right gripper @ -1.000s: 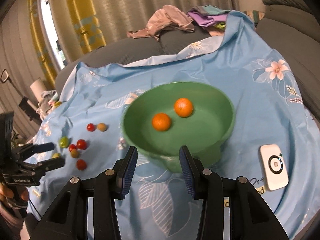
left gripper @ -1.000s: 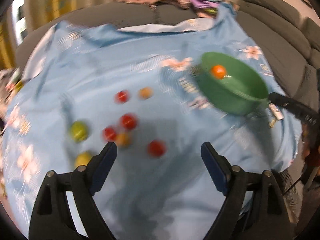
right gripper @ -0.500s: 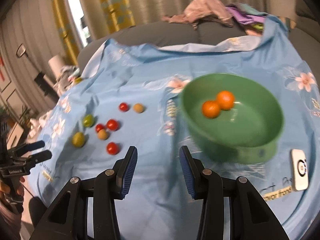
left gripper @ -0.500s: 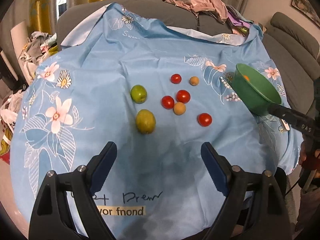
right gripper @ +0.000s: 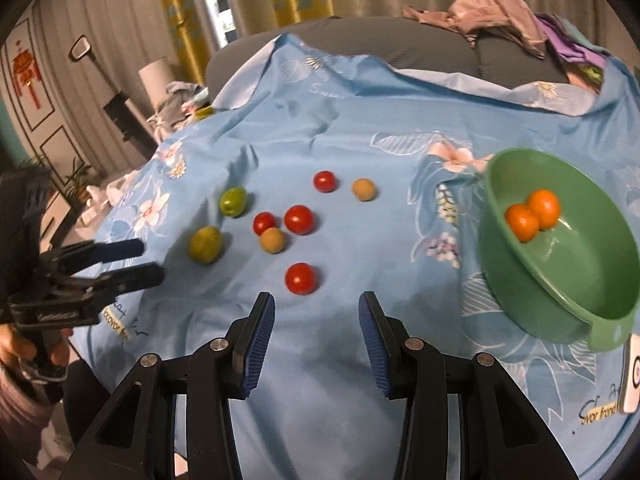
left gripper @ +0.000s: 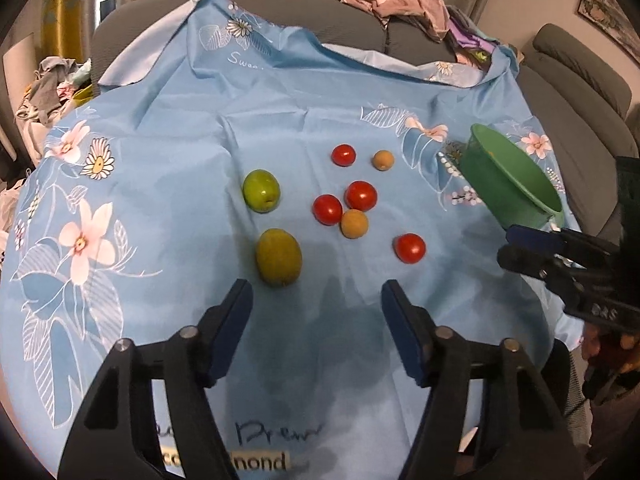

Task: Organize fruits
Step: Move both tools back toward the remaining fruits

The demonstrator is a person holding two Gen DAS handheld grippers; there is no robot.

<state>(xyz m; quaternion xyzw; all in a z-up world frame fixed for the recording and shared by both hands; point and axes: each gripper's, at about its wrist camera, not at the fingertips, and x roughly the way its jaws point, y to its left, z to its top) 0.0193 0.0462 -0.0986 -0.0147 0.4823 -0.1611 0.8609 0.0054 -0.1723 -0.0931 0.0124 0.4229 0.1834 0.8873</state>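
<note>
Loose fruit lies on the blue flowered cloth (left gripper: 168,152): several red tomatoes (left gripper: 361,195), two tan round fruits (left gripper: 354,223) and two green fruits (left gripper: 261,191). The yellow-green one (left gripper: 278,257) lies just ahead of my left gripper (left gripper: 316,300), which is open and empty. My right gripper (right gripper: 316,312) is open and empty, just behind the nearest tomato (right gripper: 300,278). A green bowl (right gripper: 592,276) at the right holds two oranges (right gripper: 522,222); it also shows in the left wrist view (left gripper: 508,184).
A white device (right gripper: 632,376) lies at the cloth's right edge beside the bowl. Piled clothes (right gripper: 500,16) sit on the grey sofa (left gripper: 340,28) behind. More clutter (right gripper: 176,100) lies off the cloth's left edge. Each gripper shows in the other's view: right (left gripper: 520,246), left (right gripper: 132,260).
Both views have swung left, from the bowl towards the loose fruit. The left gripper's jaws have narrowed somewhat; the right gripper's jaws have opened wider. The fruit has not moved.
</note>
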